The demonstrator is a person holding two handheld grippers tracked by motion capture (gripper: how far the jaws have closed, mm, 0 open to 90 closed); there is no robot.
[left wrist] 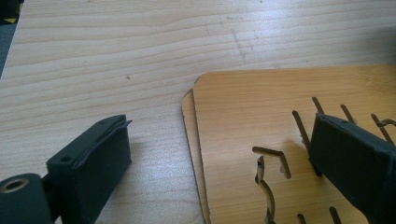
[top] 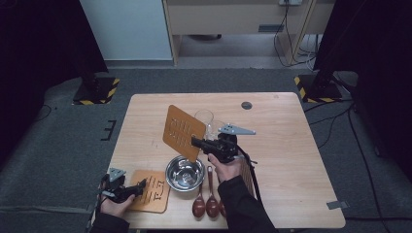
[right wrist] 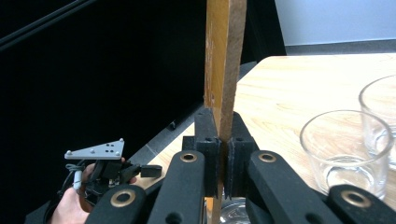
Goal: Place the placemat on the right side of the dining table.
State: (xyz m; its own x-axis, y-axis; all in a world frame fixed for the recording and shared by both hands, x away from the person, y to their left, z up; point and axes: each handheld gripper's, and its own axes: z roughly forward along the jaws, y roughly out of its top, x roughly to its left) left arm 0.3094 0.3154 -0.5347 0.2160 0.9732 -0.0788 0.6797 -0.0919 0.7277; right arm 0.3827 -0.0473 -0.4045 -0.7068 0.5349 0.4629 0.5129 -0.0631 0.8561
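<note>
A slotted wooden mat (top: pixel 182 131) is held up on edge above the table, tilted, with my right gripper (top: pixel 196 142) shut on its lower rim. In the right gripper view the mat's edge (right wrist: pixel 224 65) rises straight up from between the closed jaws of my right gripper (right wrist: pixel 223 140). Two more wooden mats (top: pixel 154 191) lie stacked at the front left of the table. My left gripper (top: pixel 140 185) is at their left edge. In the left gripper view my left gripper (left wrist: pixel 219 135) stands open, one jaw over the top mat (left wrist: pixel 261 121), the other over bare table.
A steel bowl (top: pixel 184 173) sits in front of the raised mat, and two dark wooden spoons (top: pixel 205 203) lie by the front edge. Two clear glasses (top: pixel 208 120) stand behind the right gripper, also seen close at the right gripper view's right (right wrist: pixel 343 149). The wooden table (top: pixel 286 145) is bare on its right half.
</note>
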